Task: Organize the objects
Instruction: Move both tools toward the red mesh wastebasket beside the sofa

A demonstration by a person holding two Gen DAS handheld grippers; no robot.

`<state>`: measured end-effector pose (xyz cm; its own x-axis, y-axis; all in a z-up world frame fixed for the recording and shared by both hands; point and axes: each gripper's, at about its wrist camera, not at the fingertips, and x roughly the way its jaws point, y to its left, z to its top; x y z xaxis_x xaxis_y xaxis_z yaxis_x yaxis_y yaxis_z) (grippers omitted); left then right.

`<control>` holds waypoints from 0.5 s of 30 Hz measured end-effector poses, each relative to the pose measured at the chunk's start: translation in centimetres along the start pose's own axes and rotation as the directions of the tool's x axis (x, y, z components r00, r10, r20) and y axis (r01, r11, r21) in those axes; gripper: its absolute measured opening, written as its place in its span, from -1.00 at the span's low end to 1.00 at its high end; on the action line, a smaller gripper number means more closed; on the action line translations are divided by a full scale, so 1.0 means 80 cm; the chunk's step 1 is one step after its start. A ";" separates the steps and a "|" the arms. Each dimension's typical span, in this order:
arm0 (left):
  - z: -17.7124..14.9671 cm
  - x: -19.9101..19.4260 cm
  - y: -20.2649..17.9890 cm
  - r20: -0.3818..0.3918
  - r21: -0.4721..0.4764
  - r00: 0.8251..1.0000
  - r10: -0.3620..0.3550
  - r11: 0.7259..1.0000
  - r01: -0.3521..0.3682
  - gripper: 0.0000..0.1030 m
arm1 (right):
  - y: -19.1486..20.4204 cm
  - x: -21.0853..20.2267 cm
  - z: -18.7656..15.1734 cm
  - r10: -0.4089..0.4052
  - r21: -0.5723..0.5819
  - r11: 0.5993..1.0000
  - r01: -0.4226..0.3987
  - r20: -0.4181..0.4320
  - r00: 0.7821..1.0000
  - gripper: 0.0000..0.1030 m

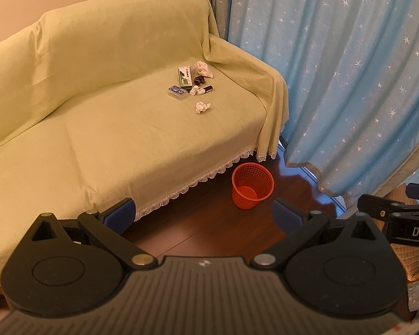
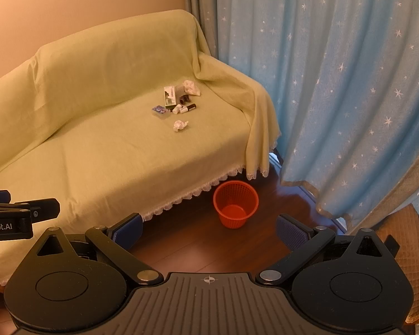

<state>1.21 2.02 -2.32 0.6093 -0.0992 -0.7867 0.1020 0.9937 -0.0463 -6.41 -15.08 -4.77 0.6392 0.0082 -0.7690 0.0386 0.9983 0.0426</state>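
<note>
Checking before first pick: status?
Left gripper and right gripper open, empty. Small clutter pile on green-covered sofa; red mesh plastic basket on floor. Nothing in the way.

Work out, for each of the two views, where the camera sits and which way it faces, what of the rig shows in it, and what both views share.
Left wrist: sits on the left gripper, facing forward and down at the sofa; its open blue fingers show, the right gripper at the right edge.
Right wrist: sits on the right gripper, facing likewise; the left gripper shows at the left edge.
Shared: sofa, cluttered small items, orange basket, starred curtain.
</note>
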 end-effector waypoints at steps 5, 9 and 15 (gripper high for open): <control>0.001 0.002 -0.003 -0.003 -0.004 1.000 -0.001 1.000 0.001 0.98 | -0.001 0.003 0.000 0.004 -0.001 1.000 -0.004 -0.004 1.000 0.93; 0.001 0.003 -0.002 -0.005 -0.003 1.000 -0.002 1.000 0.002 0.98 | 0.003 0.005 0.001 0.002 0.001 1.000 -0.002 -0.007 1.000 0.93; 0.001 0.005 -0.003 -0.007 -0.003 1.000 -0.009 1.000 0.009 0.98 | 0.014 0.008 0.006 -0.014 0.008 1.000 0.014 -0.010 1.000 0.93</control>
<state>1.49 1.77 -2.60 0.6027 -0.1077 -0.7906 0.1051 0.9929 -0.0551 -5.63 -13.99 -4.90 0.6308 -0.0051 -0.7760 0.0536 0.9979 0.0371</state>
